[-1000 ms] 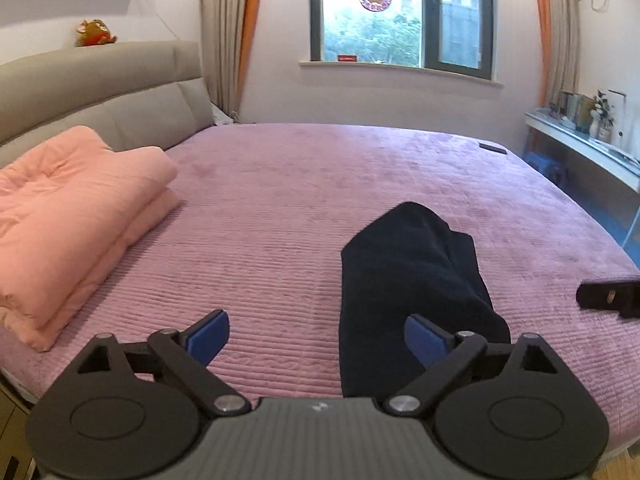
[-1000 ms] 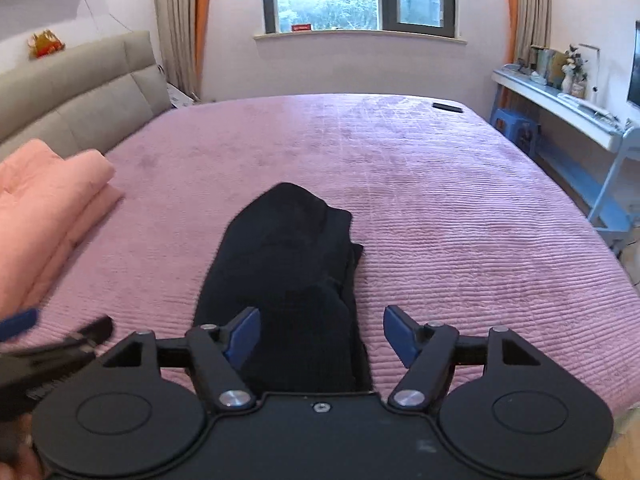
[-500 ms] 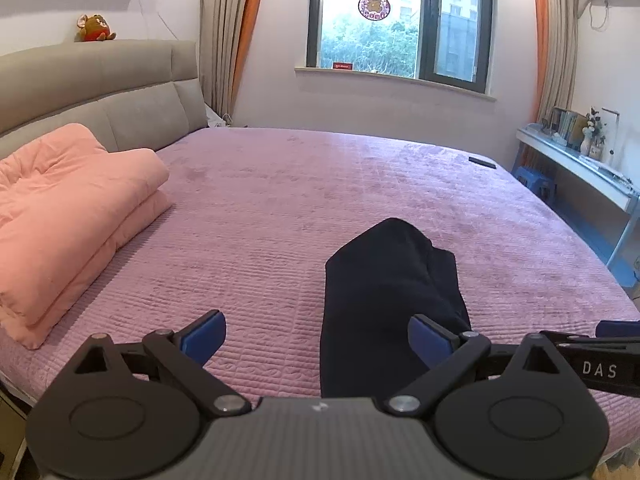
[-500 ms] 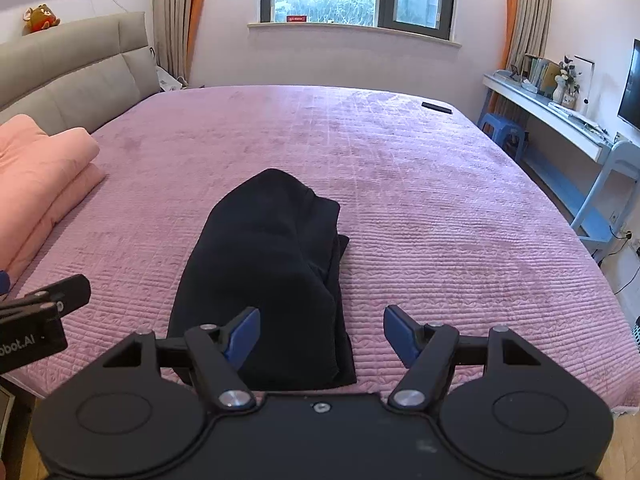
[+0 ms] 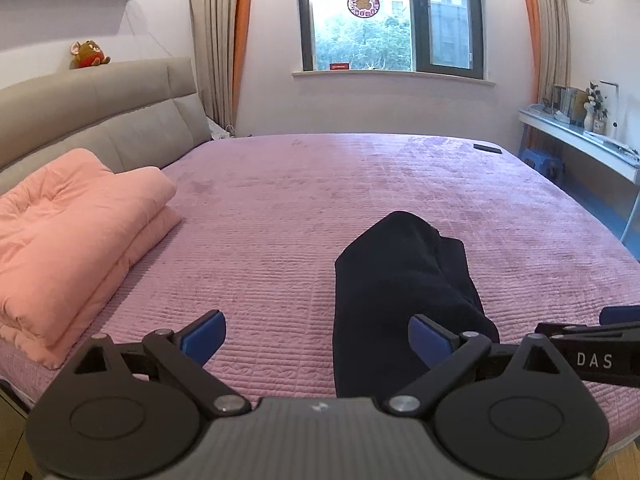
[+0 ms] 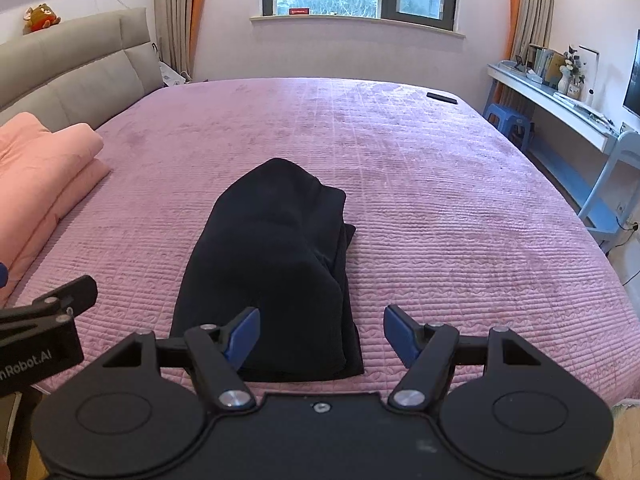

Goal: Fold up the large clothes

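Note:
A black garment (image 5: 404,280) lies folded into a long narrow bundle on the pink bedspread (image 5: 320,184), near the bed's front edge; it also shows in the right wrist view (image 6: 276,256). My left gripper (image 5: 318,338) is open and empty, held back from the bed edge, left of the garment's near end. My right gripper (image 6: 322,336) is open and empty, just short of the garment's near end. Each gripper shows at the side of the other's view.
A folded pink quilt (image 5: 72,240) lies at the bed's left by the grey headboard (image 5: 100,120). A dark remote (image 6: 441,98) lies at the far right corner. A desk (image 6: 560,108), a blue stool (image 6: 508,120) and a chair (image 6: 616,184) stand right of the bed.
Both grippers have pulled back and risen away from the garment, which now lies farther off in both views. Both stayed open.

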